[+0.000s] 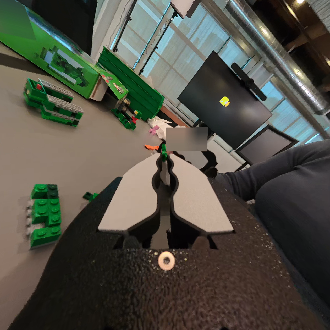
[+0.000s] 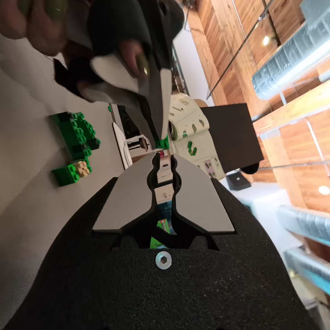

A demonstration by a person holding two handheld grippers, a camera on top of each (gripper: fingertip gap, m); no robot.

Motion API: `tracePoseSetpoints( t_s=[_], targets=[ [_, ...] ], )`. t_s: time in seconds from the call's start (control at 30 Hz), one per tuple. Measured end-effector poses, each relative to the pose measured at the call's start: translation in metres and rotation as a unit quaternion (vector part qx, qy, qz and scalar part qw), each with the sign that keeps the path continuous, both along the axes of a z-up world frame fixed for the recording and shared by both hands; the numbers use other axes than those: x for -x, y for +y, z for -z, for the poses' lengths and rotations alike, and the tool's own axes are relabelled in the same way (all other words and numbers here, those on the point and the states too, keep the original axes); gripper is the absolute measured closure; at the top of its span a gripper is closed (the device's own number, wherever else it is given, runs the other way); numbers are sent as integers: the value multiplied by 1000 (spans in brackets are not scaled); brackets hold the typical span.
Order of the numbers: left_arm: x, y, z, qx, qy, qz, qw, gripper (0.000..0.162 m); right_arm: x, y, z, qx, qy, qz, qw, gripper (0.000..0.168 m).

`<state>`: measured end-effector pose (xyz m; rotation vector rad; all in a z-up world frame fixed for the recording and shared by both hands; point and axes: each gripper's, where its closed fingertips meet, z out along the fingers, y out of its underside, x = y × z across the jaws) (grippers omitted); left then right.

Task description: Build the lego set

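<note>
The right gripper, grey-fingered with jaws slightly parted and empty, faces a small green plastic brick pinched by the left gripper above a grey table holding a green studded brick assembly.

Matt grey table, glossy plastic bricks, rough black tool housing.

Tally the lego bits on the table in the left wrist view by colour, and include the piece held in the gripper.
Green builds and pieces: 5, one being the small green piece pinched by the left gripper
Pink piece: 1
Orange piece: 1
Total: 7
</note>
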<state>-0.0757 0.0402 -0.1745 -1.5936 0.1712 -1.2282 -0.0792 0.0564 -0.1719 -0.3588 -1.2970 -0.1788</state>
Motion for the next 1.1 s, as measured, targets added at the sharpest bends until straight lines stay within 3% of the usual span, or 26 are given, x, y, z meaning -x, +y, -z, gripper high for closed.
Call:
tracePoseSetpoints(
  t_s=[0.13,0.2,0.33,0.43,0.6,0.67,0.9,1.1],
  targets=[
    [9,-3,-4,-34,44,-24,998,158,-6,21,0,128,21,-6,991,157],
    [10,-5,-1,-44,77,-24,996,157,-5,19,10,227,-1,-59,972,159],
    [1,-11,14,-51,160,7,986,158,-6,-13,19,426,-55,-222,875,159],
    [-9,-15,22,-61,214,26,975,158,-12,-15,10,500,-50,-272,820,156],
    [-21,-18,33,-61,268,53,960,158,-22,-27,13,602,-125,-334,715,156],
    [-24,-19,36,-64,280,61,956,158,-23,-30,17,622,-149,-337,691,155],
    [-26,-20,38,-63,283,64,955,158,-21,-38,30,615,-200,-315,694,153],
    [-25,-19,37,-68,280,58,956,157,-20,-37,33,616,-203,-303,698,163]
  ],
)
